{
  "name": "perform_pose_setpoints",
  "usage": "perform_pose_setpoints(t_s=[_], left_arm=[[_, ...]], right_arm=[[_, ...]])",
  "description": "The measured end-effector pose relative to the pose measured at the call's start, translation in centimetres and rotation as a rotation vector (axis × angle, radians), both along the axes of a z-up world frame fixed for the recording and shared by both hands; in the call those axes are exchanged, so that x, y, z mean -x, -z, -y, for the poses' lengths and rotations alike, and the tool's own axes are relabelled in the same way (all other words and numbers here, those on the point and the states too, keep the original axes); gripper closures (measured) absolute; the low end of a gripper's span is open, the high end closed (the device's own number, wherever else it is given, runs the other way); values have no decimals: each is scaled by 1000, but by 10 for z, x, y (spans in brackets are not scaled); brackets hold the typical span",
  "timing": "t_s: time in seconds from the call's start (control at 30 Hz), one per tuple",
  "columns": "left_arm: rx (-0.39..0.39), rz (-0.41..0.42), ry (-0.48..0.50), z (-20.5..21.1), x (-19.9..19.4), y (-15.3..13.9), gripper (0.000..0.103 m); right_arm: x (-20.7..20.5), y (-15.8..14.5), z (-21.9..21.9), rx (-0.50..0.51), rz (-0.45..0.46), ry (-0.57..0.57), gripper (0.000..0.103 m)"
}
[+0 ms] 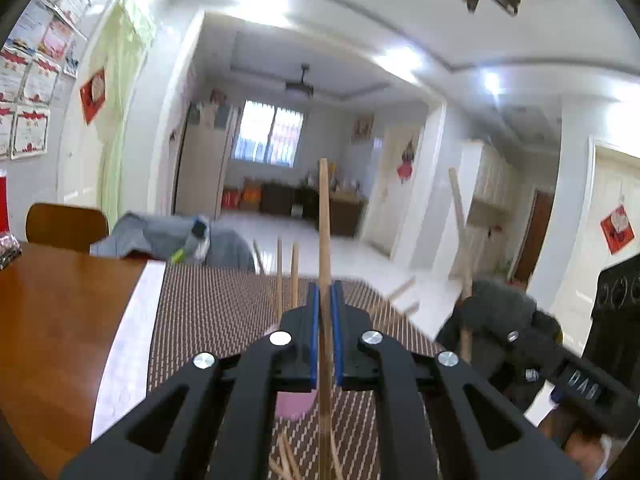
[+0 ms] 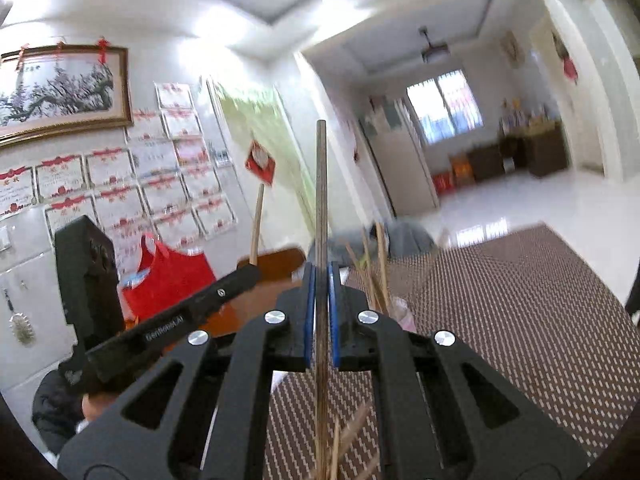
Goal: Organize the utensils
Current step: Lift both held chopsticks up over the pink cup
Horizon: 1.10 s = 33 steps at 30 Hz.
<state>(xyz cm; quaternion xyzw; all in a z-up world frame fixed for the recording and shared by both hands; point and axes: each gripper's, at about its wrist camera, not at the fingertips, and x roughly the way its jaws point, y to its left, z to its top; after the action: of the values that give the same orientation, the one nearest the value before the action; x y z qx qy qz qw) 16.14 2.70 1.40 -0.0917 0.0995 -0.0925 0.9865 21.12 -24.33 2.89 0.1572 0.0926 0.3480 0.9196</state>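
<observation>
The left gripper (image 1: 325, 300) had its blue-padded fingers (image 1: 313, 320) pressed together on a light wooden chopstick (image 1: 325, 220), which stood nearly upright between them, its upper end rising well above the fingertips and its lower part running down past the gripper body. In the right wrist view, the right gripper (image 2: 321, 292) was likewise clamped on a darker, greyish chopstick (image 2: 321, 184), held upright with its top end high above the pads.

Both grippers hovered over a brown woven placemat (image 1: 208, 312) laid on a reddish wooden table (image 1: 52, 312). Just ahead of the left gripper, several more chopsticks (image 1: 287, 272) stood together, leaning slightly, apparently inside a pink holder (image 1: 292, 404) whose rim showed below the fingers; its full shape was hidden. The same bundle (image 2: 376, 264) appeared just right of the right gripper's fingers, with the pale pink holder (image 2: 404, 314) beneath it. Further loose sticks (image 2: 344, 440) showed blurred at the bottom of the right wrist view.

A wooden chair back (image 1: 66, 226) stood at the table's far edge, beside a heap of grey cloth (image 1: 168, 236).
</observation>
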Motion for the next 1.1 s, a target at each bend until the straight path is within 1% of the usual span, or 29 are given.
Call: perform_pose_setpoints(t_s=[0.2,0.3,0.4,0.47,0.57,0.77,0.97,1.1], left_arm=[[82,97,-10,-8,-13,-11,97],[131,121,-16,-16,-25,-11,97],[155,146,-36,-23,-37,-10,97],[165,159,-45,-27,-44,-8,97],[160,163,-59,-31,-61,-4,97],[191,178,-62,-37,-86,6,97],[189,199,-67,-36,-104,10,97],[179,218,-76,-34,-114,14,97]], right_arm=[[-23,3,-44,-33,65,11,96],[-39,7,-62,-50,77,13,96],[-50,12,-74,-47,94,38,96],[-57,16,-79,-37,118,55,96],[-62,16,-88,-6,186,87,96],[-74,16,-98,45,276,163,96],[-82,22,-97,32,316,206,96],[-86,24,-101,46,340,226,96]])
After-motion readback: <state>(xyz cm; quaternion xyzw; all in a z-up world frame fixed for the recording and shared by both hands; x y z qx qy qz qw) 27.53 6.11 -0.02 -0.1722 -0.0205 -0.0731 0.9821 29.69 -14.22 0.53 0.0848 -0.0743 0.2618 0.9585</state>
